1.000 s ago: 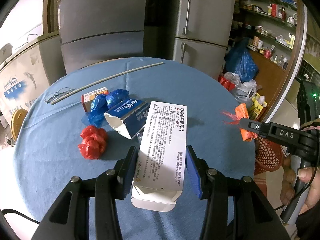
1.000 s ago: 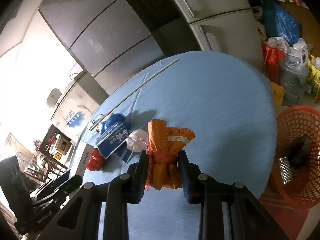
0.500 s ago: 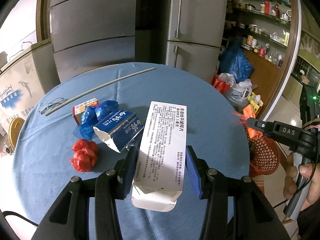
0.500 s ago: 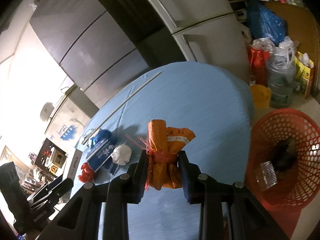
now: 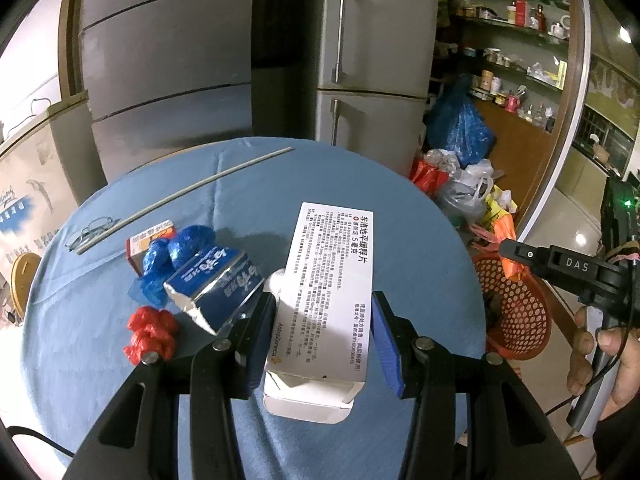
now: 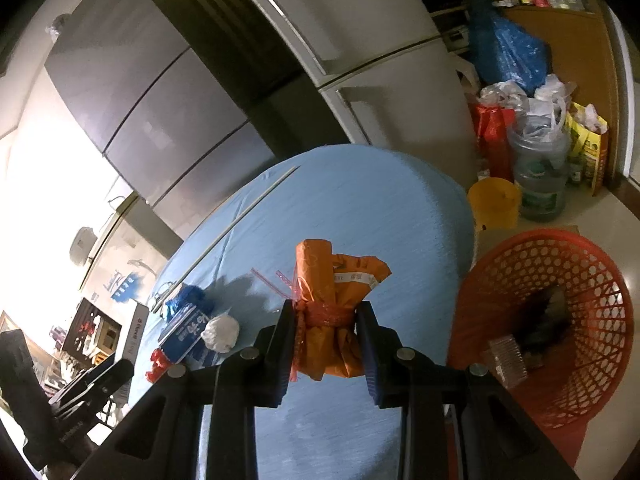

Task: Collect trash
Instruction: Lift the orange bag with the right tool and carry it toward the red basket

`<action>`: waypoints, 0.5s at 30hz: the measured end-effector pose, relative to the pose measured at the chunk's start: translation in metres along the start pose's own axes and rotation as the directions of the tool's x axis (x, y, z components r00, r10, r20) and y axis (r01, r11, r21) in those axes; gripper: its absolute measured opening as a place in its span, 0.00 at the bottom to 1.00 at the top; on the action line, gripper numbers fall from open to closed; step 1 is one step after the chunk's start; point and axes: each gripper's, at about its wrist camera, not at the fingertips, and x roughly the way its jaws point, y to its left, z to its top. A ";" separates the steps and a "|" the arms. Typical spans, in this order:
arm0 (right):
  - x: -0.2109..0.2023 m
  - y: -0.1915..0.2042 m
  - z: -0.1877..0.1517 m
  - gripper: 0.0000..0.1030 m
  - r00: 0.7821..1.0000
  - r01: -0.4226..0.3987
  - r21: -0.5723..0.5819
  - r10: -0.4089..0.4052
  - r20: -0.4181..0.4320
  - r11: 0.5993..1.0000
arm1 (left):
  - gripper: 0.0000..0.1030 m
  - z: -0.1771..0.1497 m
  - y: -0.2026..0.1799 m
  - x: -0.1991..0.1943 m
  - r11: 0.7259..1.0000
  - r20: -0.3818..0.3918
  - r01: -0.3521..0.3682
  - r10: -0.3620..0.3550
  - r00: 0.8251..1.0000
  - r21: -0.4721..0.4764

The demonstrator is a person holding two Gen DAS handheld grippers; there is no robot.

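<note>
Both loaded: left gripper [image 5: 324,332] grips white box [image 5: 326,300], right gripper [image 6: 326,344] clamps orange wad [image 6: 334,312]. Basket [image 6: 560,280] at 3 o'clock holds some trash; carton [image 5: 216,288], red wad [image 5: 150,334] remain on the table.

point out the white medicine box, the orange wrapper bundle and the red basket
white medicine box [image 5: 330,280], left wrist view, printed top face
orange wrapper bundle [image 6: 334,320], right wrist view, tied middle
red basket [image 6: 560,264], right wrist view, far rim
</note>
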 end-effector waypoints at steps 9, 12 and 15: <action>-0.016 -0.027 0.012 0.31 0.998 0.043 0.042 -0.045 0.041 0.998 | 0.47 0.010 -0.008 0.008 1.000 -0.005 0.013 -0.013 1.000 0.017; -0.020 -0.033 0.015 0.31 0.997 0.051 0.058 -0.054 0.052 0.997 | 0.47 0.012 -0.010 0.010 1.000 -0.004 0.014 -0.014 1.000 0.022; -0.024 -0.038 0.017 0.31 0.996 0.060 0.064 -0.064 0.059 0.996 | 0.47 0.012 -0.013 0.012 0.999 -0.005 0.020 -0.020 1.000 0.029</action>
